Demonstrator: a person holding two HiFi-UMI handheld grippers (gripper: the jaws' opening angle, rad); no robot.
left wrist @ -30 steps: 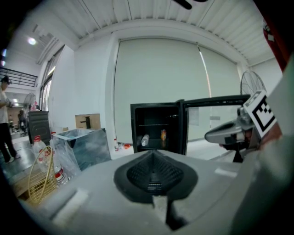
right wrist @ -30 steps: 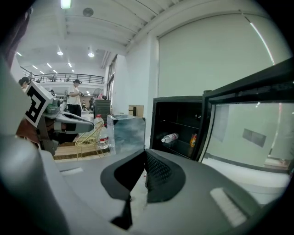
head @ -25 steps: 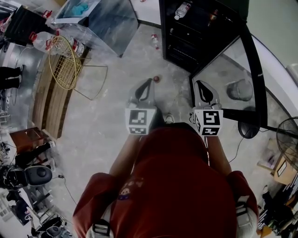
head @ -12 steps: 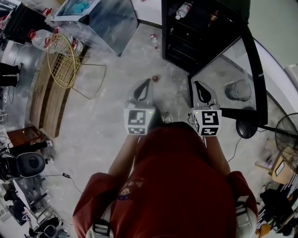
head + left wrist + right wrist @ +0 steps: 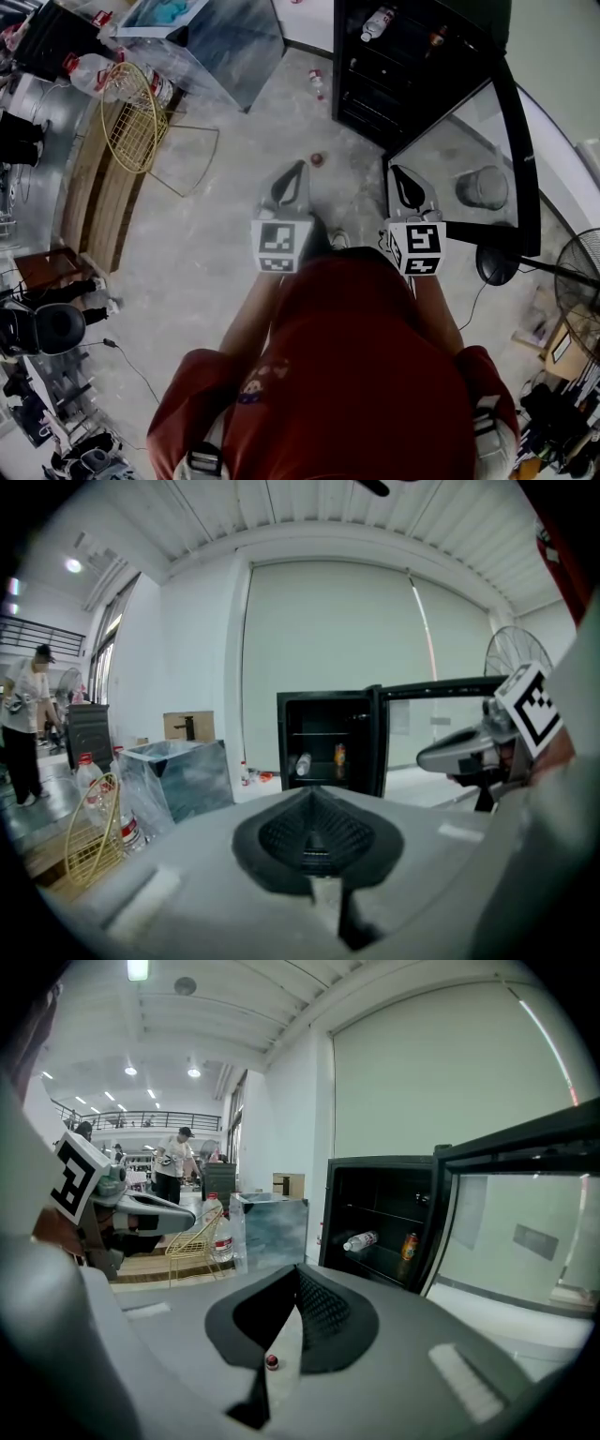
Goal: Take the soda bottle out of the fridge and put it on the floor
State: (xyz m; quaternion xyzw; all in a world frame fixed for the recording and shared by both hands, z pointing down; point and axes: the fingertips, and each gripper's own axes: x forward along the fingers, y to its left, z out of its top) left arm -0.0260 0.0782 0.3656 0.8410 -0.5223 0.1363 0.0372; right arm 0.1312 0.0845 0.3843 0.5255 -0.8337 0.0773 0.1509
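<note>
**A:** Soda bottle (image 5: 409, 1246) within reach yet?

**B:** No, it's well apart from both grippers. Nearest the head camera is the person's red shirt (image 5: 375, 375), with both arms held out in front.

**A:** And the jaws?

**B:** The left gripper (image 5: 312, 791) has its jaws together with nothing between them. The right gripper (image 5: 296, 1271) is the same, closed and empty. They sit side by side above the floor (image 5: 216, 244), pointing toward the fridge (image 5: 370, 89).

**A:** What lies just past them?

**B:** A small red round thing (image 5: 317, 159) is on the floor ahead of the left gripper. Ahead of the right gripper, the fridge's glass door (image 5: 450, 131) stands wide open.

**A:** And inside?

**B:** The fridge is black and dark inside. The orange soda bottle stands upright on a shelf, on the door side. A clear bottle (image 5: 360, 1240) lies on its side near it on the same shelf.

**A:** Anything farther off?

**B:** A small bottle (image 5: 316, 82) lies on the floor by the fridge's left corner. Off to the left are a gold wire chair (image 5: 136, 122) and a clear bin (image 5: 202, 33). A person (image 5: 23, 724) stands far back at the left of the left gripper view.
</note>
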